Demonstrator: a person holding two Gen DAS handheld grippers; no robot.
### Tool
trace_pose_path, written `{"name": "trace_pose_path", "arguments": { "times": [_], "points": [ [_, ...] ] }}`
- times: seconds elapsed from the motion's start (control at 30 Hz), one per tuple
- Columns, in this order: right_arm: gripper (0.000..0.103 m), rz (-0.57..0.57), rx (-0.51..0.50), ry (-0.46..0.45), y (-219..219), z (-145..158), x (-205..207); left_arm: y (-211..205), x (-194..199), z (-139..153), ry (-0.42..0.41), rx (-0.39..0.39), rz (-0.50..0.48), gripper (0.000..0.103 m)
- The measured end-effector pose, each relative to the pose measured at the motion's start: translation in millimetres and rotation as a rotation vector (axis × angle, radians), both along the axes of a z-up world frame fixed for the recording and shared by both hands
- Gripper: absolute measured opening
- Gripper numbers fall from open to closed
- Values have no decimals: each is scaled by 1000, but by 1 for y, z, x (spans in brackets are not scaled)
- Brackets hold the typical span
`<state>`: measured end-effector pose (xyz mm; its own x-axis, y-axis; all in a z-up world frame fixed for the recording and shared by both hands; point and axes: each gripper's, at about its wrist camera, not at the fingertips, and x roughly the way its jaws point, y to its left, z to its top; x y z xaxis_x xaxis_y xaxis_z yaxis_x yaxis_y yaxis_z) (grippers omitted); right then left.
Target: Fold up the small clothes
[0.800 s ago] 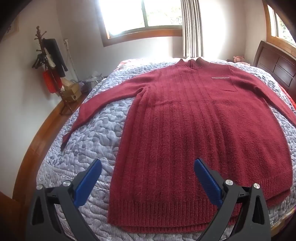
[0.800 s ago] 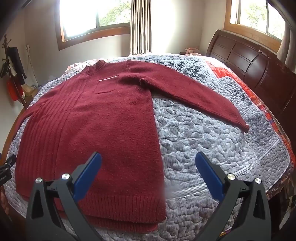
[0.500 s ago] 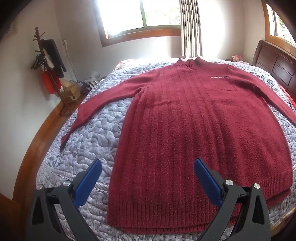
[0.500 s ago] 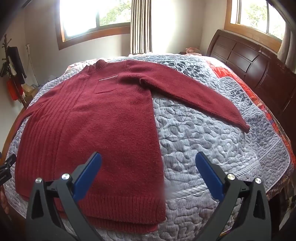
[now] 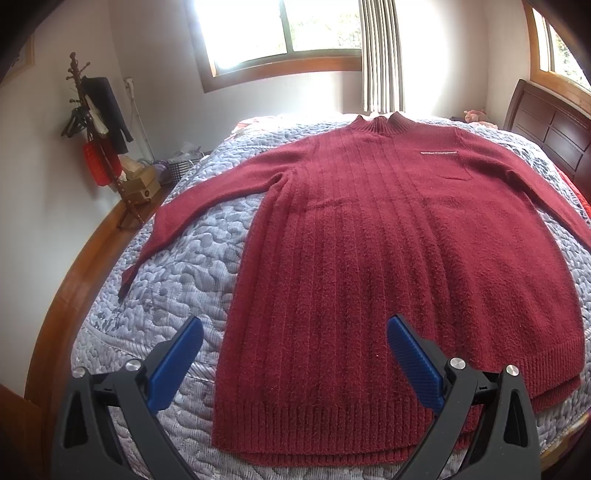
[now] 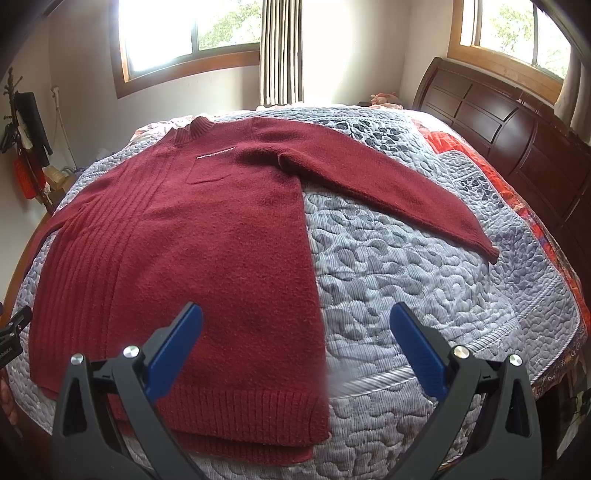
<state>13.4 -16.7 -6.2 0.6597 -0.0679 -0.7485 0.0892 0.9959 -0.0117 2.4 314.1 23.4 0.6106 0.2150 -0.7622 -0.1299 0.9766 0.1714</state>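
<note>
While a dark red knitted sweater (image 5: pixel 388 258) lies spread flat, front up, across a grey-blue quilted bedspread (image 5: pixel 184 266), two hand-held grippers hang above its ribbed hem (image 5: pixel 332 428) at the near edge of the bed. The left gripper (image 5: pixel 295 365) has its jaws spread wide and holds nothing; its blue pads (image 5: pixel 177 362) frame the hem's left corner from above, one over the quilt, the other over the knit. The right gripper (image 6: pixel 295 354) is likewise gaping and empty, one pad over the sweater body, the other over bare quilt just beside the garment's right edge.

Both sleeves stretch outward and down: the left sleeve (image 5: pixel 207 199) toward the wooden bed frame (image 5: pixel 74 280), the right sleeve (image 6: pixel 388 188) toward the dark wooden headboard (image 6: pixel 517 140). The collar (image 5: pixel 380 123) points at the far window (image 5: pixel 280 33), where a striped curtain (image 5: pixel 380 55) hangs. A small chest pocket (image 6: pixel 214 166) (edged with a pale line) sits below the collar. A coat stand (image 5: pixel 96 140) with dark and red items is by the left wall. An orange-red patterned cover (image 6: pixel 498 173) shows beside the headboard.
</note>
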Motion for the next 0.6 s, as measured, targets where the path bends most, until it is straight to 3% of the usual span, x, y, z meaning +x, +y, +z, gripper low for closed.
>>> {"name": "trace_pose_path", "arguments": {
  "times": [0.6],
  "points": [
    [100,-5,2,2,-3,-2,-1,-2,1,0,-14,1,-7,99]
  ]
}}
